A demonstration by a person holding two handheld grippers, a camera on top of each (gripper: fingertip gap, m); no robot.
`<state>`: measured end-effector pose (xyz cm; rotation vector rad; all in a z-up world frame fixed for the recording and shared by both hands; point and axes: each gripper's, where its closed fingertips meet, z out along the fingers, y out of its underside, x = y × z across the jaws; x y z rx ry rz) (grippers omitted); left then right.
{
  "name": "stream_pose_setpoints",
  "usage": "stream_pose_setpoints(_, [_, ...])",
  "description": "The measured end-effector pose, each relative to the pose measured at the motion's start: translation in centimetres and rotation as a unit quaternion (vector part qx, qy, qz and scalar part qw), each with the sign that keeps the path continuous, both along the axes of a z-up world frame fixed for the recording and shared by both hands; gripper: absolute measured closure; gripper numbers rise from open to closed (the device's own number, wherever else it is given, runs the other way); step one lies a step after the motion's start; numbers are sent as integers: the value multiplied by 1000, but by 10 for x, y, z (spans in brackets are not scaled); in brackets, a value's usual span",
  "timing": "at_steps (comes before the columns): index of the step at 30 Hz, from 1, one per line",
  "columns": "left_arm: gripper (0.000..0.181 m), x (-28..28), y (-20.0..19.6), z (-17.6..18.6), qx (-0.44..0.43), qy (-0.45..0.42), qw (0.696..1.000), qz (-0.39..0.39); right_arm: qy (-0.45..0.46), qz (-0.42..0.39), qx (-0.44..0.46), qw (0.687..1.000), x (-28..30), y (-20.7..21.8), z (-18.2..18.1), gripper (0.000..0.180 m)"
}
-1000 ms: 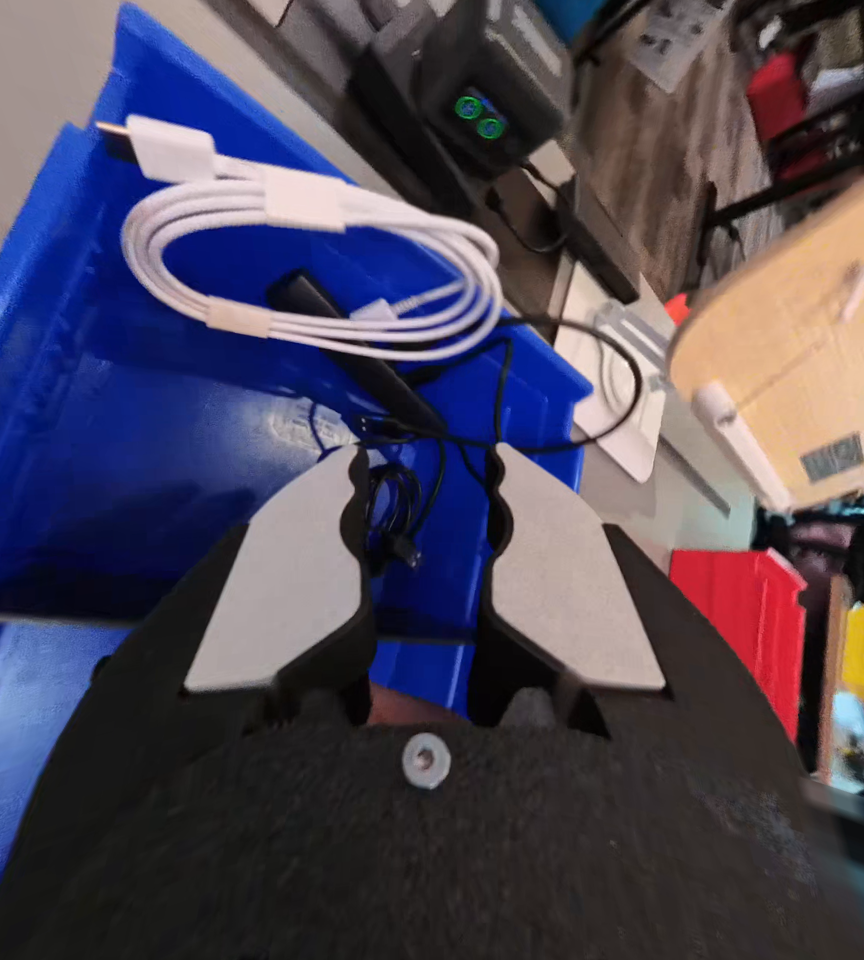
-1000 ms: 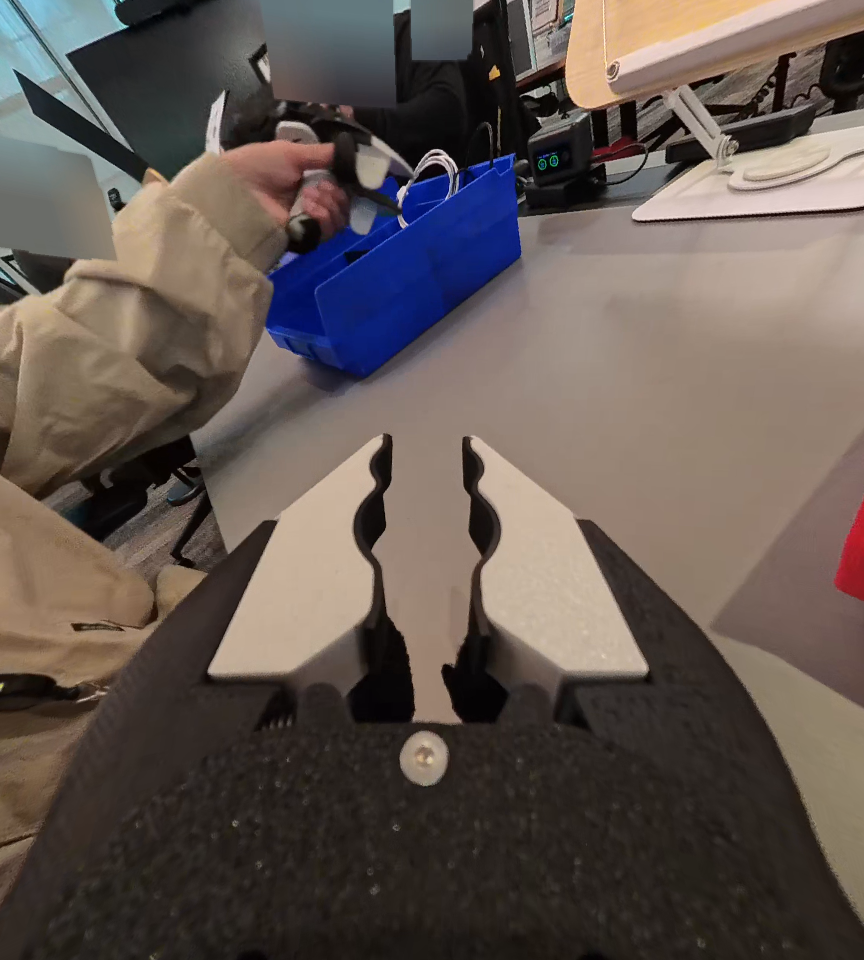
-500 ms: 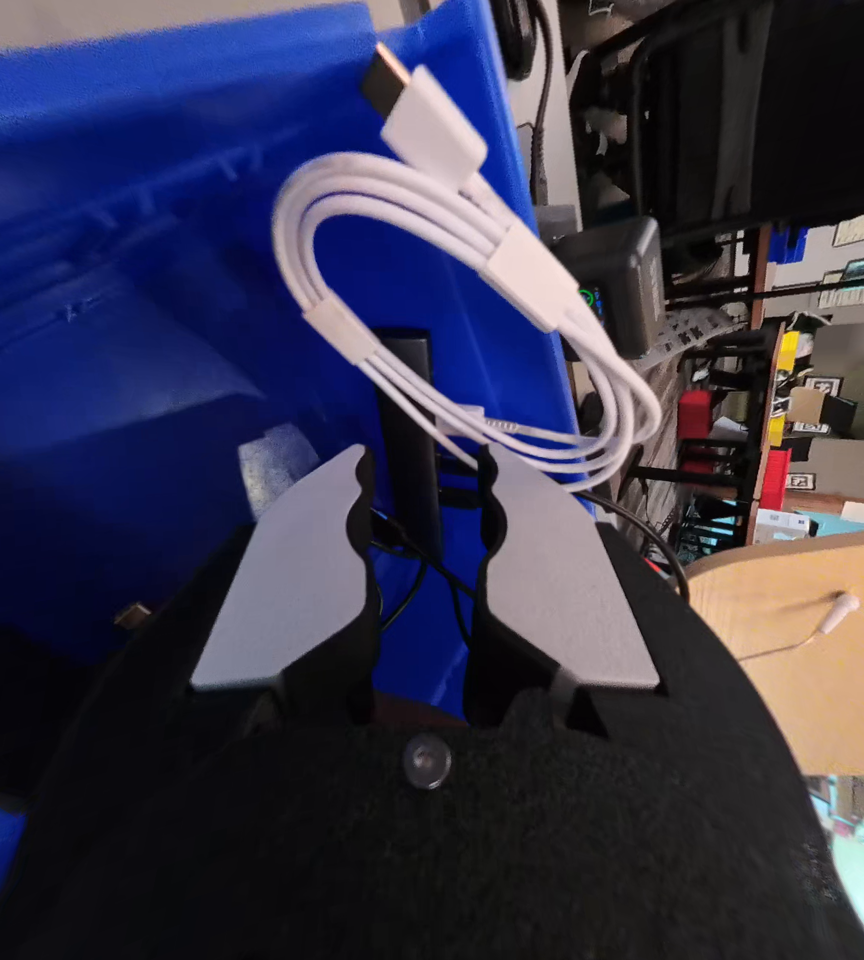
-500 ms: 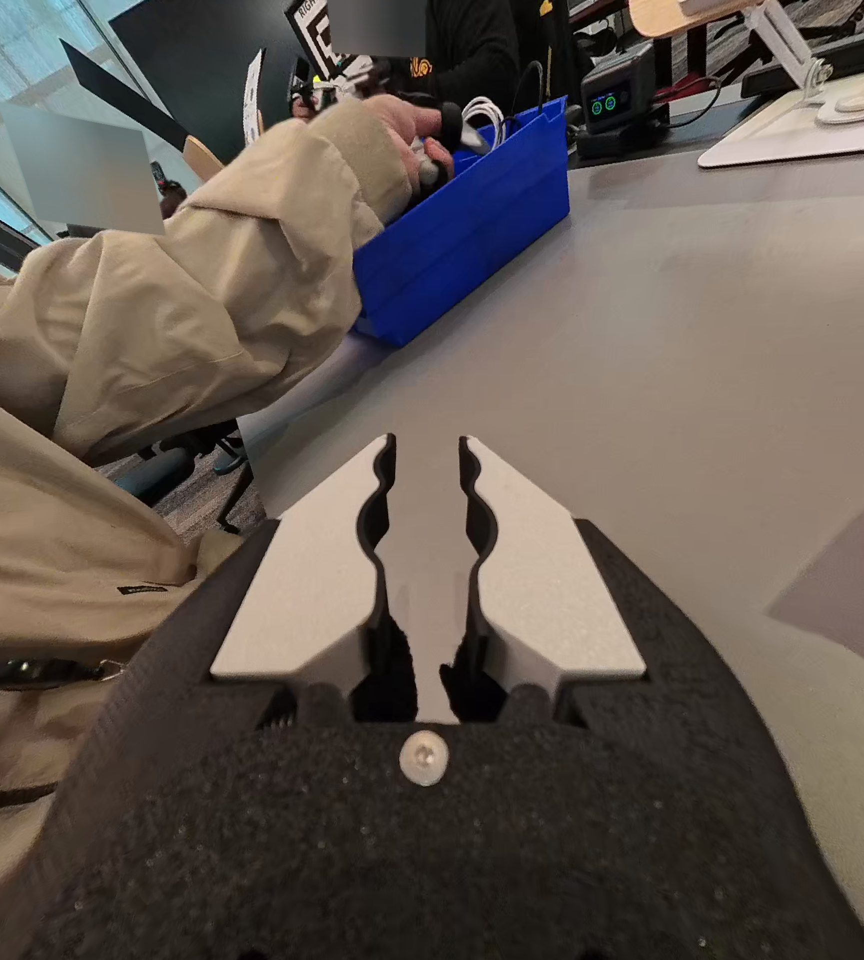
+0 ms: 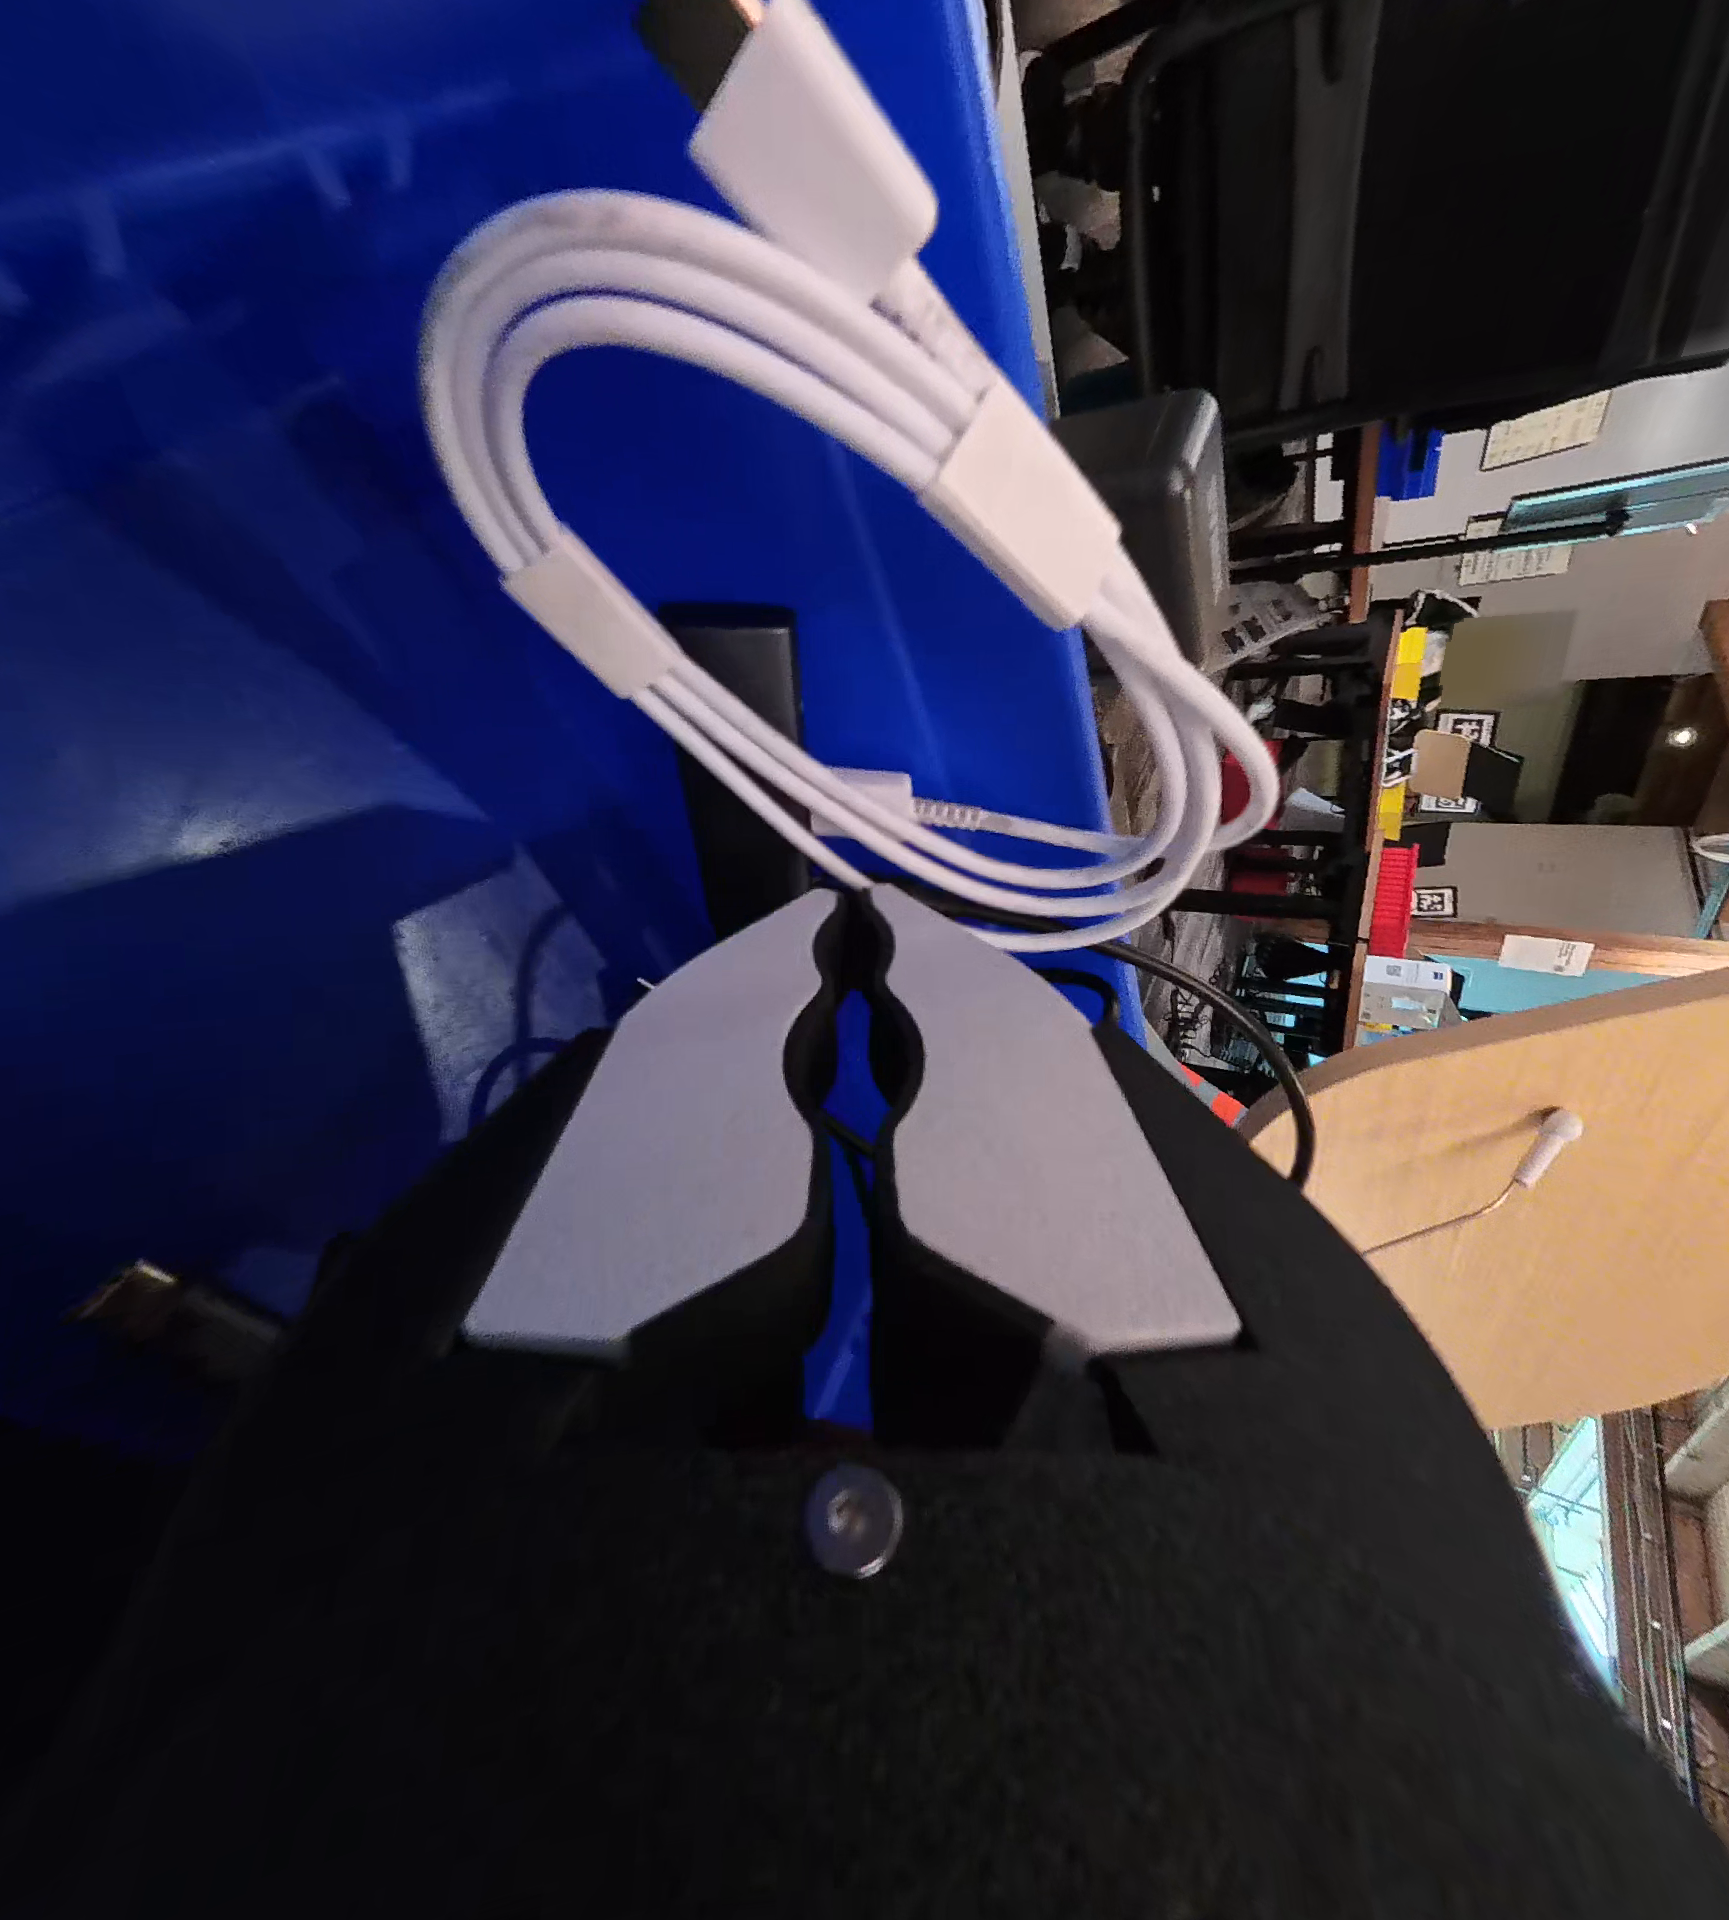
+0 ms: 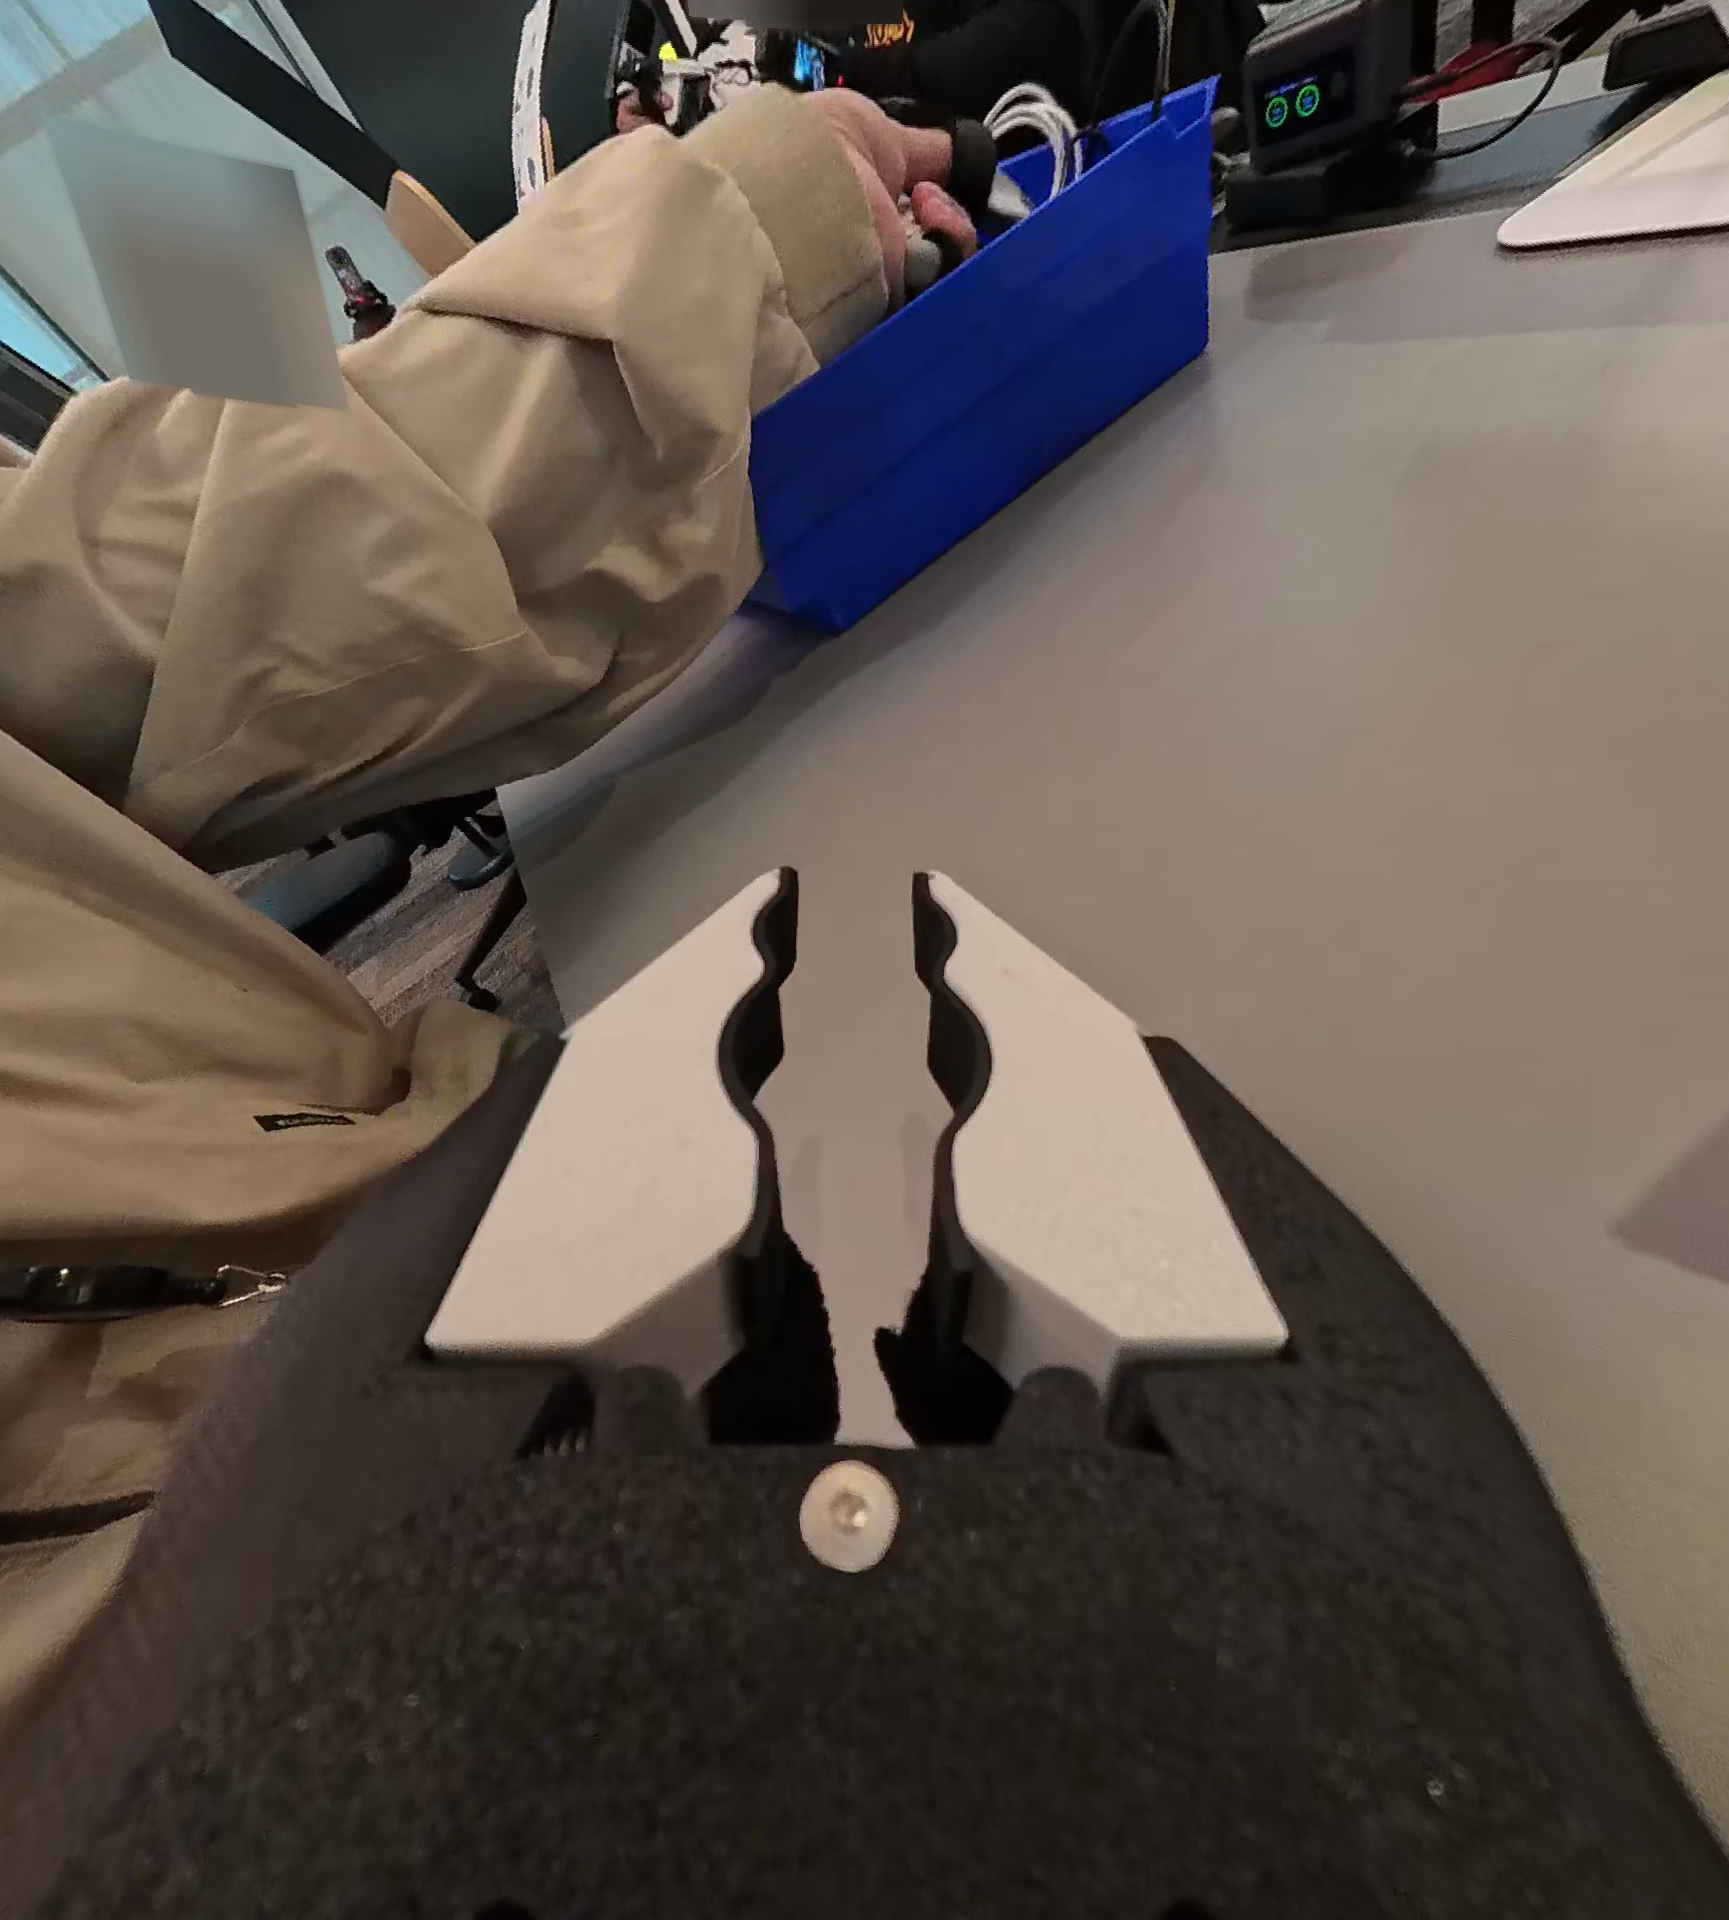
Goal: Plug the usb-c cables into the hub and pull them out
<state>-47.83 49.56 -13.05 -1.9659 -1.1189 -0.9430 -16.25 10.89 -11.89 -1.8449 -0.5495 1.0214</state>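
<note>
In the left wrist view a coiled white USB-C cable [image 5: 694, 312] with a white plug [image 5: 818, 166] leans up inside the blue bin [image 5: 216, 520]. Behind it a dark slab-shaped hub [image 5: 735, 727] stands on end. My left gripper [image 5: 855, 920] is inside the bin just below the coil, its jaws closed tip to tip on a thin black cable [image 5: 1224, 997] that runs between them and out to the right. My right gripper [image 6: 855, 883] is open and empty, low over the grey table [image 6: 1359, 675], well short of the bin [image 6: 995, 395]. The white cable [image 6: 1031, 109] shows there too.
A beige sleeve [image 6: 424, 468] reaches across the left into the bin. A dark device with green lights [image 6: 1327, 104] and a white stand base [image 6: 1670, 166] sit behind the bin. A light wooden board [image 5: 1566, 1195] overhangs at the right. There is about 50 centimeters between the tips of the two grippers.
My left gripper has pushed deeper into the bin and gone from open to shut on the thin black cable. The right gripper stays open, shifted slightly.
</note>
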Motion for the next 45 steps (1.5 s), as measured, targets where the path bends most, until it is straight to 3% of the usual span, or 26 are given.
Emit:
stream_pose_setpoints(6, [181, -3, -7, 1, -4, -2, 1000, 7, 2, -2, -4, 1000, 1, 1, -1, 159])
stream_pose_setpoints(8, [149, -2, -8, -4, -24, -5, 1000, 9, 2, 0, -7, 1000, 0, 0, -1, 159])
stream_pose_setpoints(10, [133, -1, -7, -8, -44, -16, 999, 8, -1, 3, -8, 1000, -1, 0, -3, 159])
stream_pose_setpoints(18, [130, -18, -3, -21, -103, 45, 993, 39, -10, 16, -13, 1000, -6, -4, -7, 159])
stream_pose_setpoints(22, [134, -14, 7, -20, -96, 1, 994, 59, -15, 26, -17, 999, -9, -7, -10, 159])
stream_pose_setpoints(26, [153, 2, 21, -11, -33, -86, 995, 42, -18, 37, -21, 999, -12, -10, -12, 159])
stream_pose_setpoints(29, [174, 4, 23, -8, -12, -84, 996, 36, -20, 42, -23, 999, -13, -11, -13, 159])
stream_pose_setpoints(38, [176, 9, 23, 6, 29, -76, 997, 11, -23, 46, -26, 998, -15, -13, -15, 159])
stream_pose_setpoints(45, [179, 32, -6, 73, 143, 6, 987, -73, -24, 45, -24, 998, -14, -12, -15, 159])
